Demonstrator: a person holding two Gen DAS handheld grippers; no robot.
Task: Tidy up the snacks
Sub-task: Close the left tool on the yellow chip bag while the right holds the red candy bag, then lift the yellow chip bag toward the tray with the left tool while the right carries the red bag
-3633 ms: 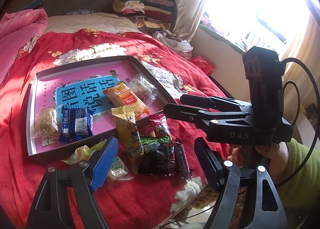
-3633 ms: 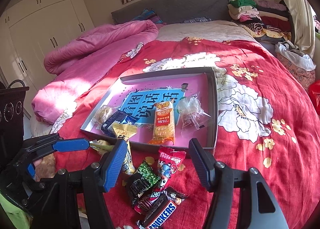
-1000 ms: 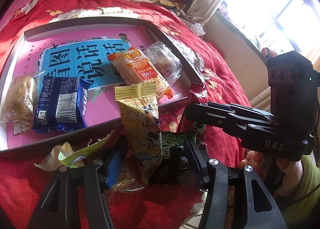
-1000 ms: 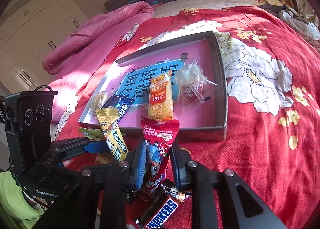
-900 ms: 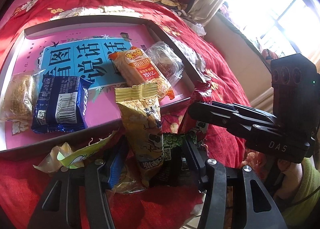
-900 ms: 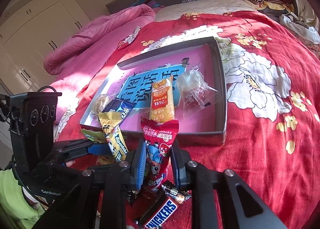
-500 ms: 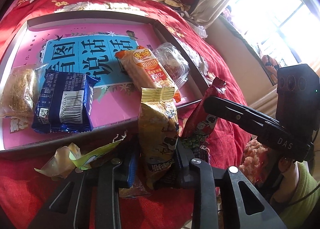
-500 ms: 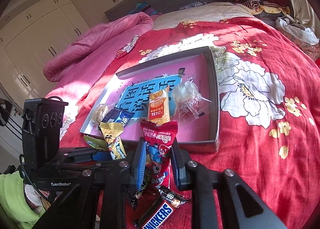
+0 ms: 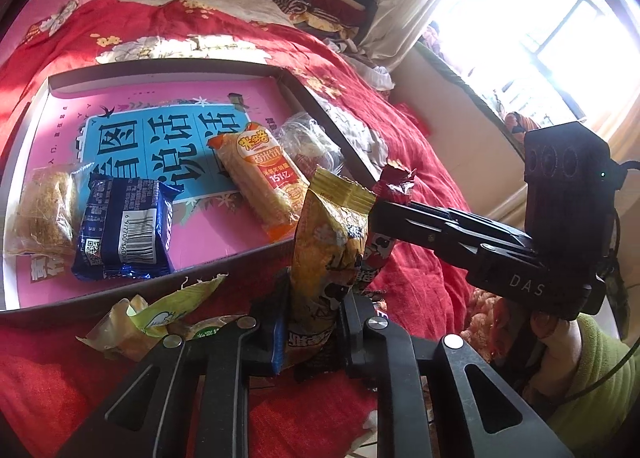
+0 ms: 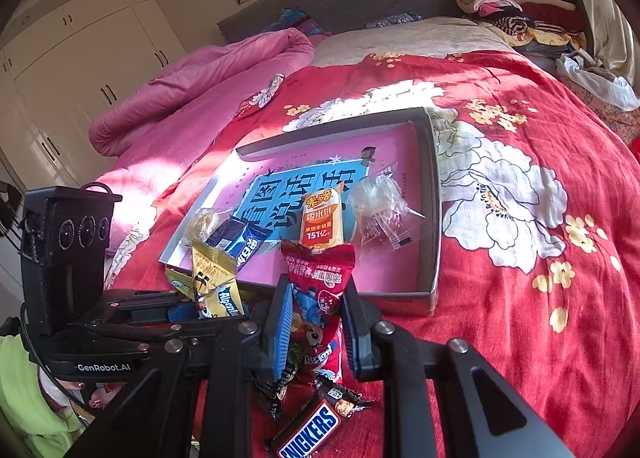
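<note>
Left gripper (image 9: 310,322): clamped on yellow packet (image 9: 326,254), held upright above bedspread (image 10: 520,298). Right gripper (image 10: 314,328): clamped on red packet (image 10: 318,298). Both lifted near tray (image 10: 434,217), presumably for placing inside.

The crinkled yellow foil snack bag (image 9: 326,242) and the red glossy plastic snack packet (image 10: 318,290) shine in sunlight. The shallow grey cardboard tray (image 10: 434,193) looks matt, its pink printed paper floor smooth. The red floral cotton bedspread (image 10: 520,258) is soft, woven cloth.
</note>
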